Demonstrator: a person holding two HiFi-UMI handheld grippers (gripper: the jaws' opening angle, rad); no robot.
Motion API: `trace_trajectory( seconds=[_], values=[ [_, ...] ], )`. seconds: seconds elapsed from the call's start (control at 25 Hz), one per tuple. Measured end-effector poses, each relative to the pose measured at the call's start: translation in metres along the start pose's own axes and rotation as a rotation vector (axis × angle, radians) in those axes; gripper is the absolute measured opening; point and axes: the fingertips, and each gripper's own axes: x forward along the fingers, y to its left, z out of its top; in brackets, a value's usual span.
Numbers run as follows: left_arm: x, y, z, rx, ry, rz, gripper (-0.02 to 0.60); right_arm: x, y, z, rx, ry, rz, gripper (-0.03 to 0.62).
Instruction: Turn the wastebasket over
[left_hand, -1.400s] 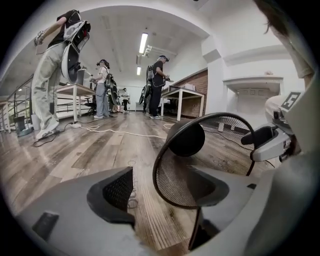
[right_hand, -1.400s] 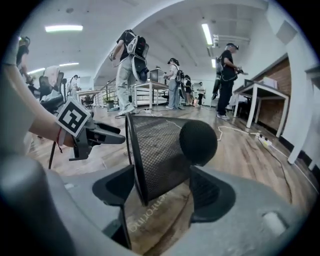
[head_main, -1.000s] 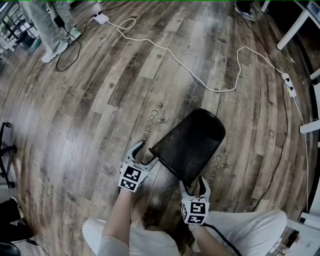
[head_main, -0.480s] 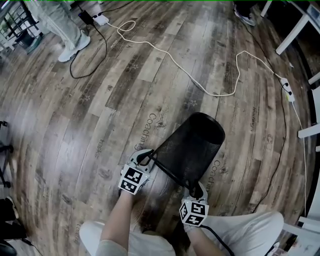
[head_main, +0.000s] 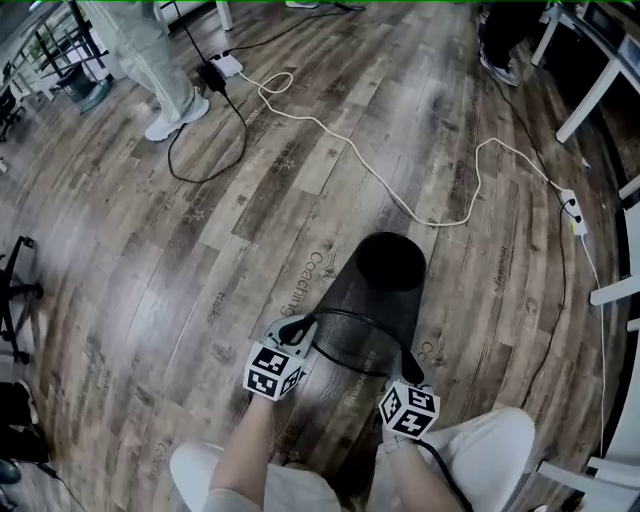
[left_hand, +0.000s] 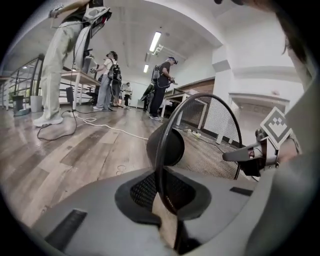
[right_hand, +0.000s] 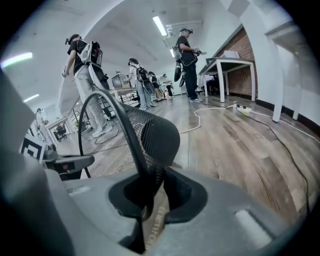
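Note:
The black mesh wastebasket (head_main: 380, 290) is tilted on the wood floor, its closed base far from me and its open rim toward me and raised. My left gripper (head_main: 297, 327) is shut on the rim's left side, and the black rim wire runs between its jaws (left_hand: 162, 200). My right gripper (head_main: 410, 378) is shut on the rim's right side, with the wire pinched between its jaws (right_hand: 145, 202). Both pairs of jaws have just been closing with the rim between them. Each gripper view shows the mesh body (right_hand: 160, 137) and the other gripper across the opening.
A white cable (head_main: 400, 200) snakes over the floor beyond the basket to a power strip (head_main: 572, 210). A black cable (head_main: 200, 150) lies at the upper left by a standing person's legs (head_main: 150, 60). White table legs (head_main: 590, 90) stand at the right, a chair base (head_main: 15, 290) at the left.
Both grippers went from open beside the rim to shut on it. They rose with it, and the basket's open end came up off the floor, swinging the body more upright.

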Motion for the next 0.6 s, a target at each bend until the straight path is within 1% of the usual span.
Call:
trace_trajectory(
  seconds=[0.16,0.28,0.52,0.6],
  values=[
    [-0.035,-0.001,0.039,-0.078,0.009,0.067,0.025,-0.018,0.021,0.045,-0.003,0.044,0.057,0.044],
    [-0.067,-0.004,0.080,-0.122,0.030,0.111,0.025,-0.043,0.042,0.084,-0.016,0.095,0.098,0.043],
    [-0.139,-0.027,0.154,-0.188,0.108,0.161,0.029,-0.108,0.082,0.159,-0.073,0.206,0.202,0.060],
    [-0.163,-0.040,0.178,-0.209,0.147,0.169,0.033,-0.133,0.092,0.184,-0.090,0.233,0.226,0.064]
  ],
)
